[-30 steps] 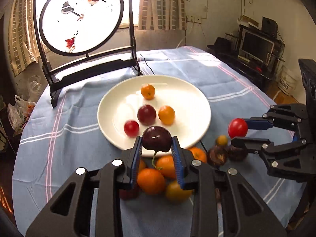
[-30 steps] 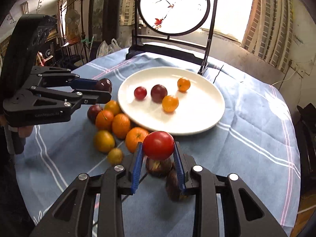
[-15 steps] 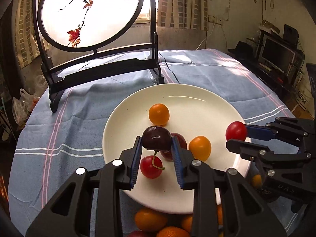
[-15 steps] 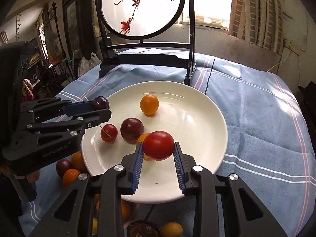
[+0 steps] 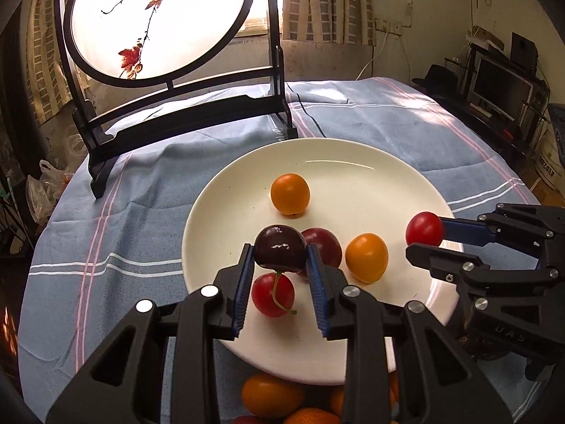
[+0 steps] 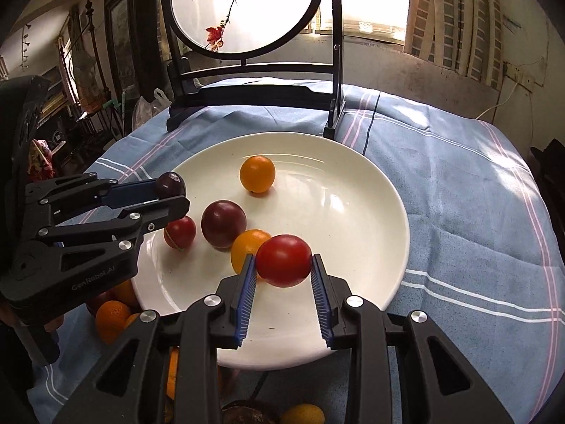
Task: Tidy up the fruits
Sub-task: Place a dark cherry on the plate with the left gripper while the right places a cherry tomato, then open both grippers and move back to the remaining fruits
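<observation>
Both loads now sit over our plate [image 5: 399, 162]: left gripper [image 5: 280, 265] pinching dark cherry [image 5: 280, 249], right gripper [image 6: 284, 270] pinching red tomato [image 6: 284, 259]. Release high, we risk roll-off at lower frame.

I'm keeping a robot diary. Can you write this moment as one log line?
left gripper: shut on dark cherry | right gripper: shut on red tomato | both over white plate | four fruits on it

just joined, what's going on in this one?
A person is sorting fruit onto a white plate with two handheld grippers. The left gripper holds a dark cherry over the plate; the right gripper holds a red cherry tomato above its near side. Four fruits already lie on the plate, and more oranges wait on the blue tablecloth.
</observation>
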Tool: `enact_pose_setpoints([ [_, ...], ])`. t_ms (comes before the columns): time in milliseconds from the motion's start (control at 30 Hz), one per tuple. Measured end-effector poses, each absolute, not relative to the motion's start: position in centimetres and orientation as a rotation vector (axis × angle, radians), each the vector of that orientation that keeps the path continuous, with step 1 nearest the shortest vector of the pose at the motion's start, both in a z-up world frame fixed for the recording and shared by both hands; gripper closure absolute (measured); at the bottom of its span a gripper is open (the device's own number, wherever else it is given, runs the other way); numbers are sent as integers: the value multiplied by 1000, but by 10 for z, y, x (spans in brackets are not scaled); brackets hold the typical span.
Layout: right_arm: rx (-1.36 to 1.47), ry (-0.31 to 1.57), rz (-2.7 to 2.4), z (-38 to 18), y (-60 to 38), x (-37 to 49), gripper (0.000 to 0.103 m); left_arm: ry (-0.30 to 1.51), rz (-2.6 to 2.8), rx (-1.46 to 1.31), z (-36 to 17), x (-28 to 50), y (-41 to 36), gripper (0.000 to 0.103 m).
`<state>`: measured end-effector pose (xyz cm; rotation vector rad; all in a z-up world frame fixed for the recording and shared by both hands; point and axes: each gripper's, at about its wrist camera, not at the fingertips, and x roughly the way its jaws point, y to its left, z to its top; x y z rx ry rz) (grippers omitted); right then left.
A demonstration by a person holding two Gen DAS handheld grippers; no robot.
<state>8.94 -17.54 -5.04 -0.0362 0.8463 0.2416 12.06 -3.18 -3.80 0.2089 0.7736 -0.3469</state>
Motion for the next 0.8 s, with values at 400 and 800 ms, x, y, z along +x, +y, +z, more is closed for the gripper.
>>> enact_pose_setpoints([
  [400,-3,798,260,-47,-182,85,17,731,-281,199,-34,121,-22,26],
  [800,78,722,349,-17,-178,65,10,655,-260,162,-12,113,-3,18],
])
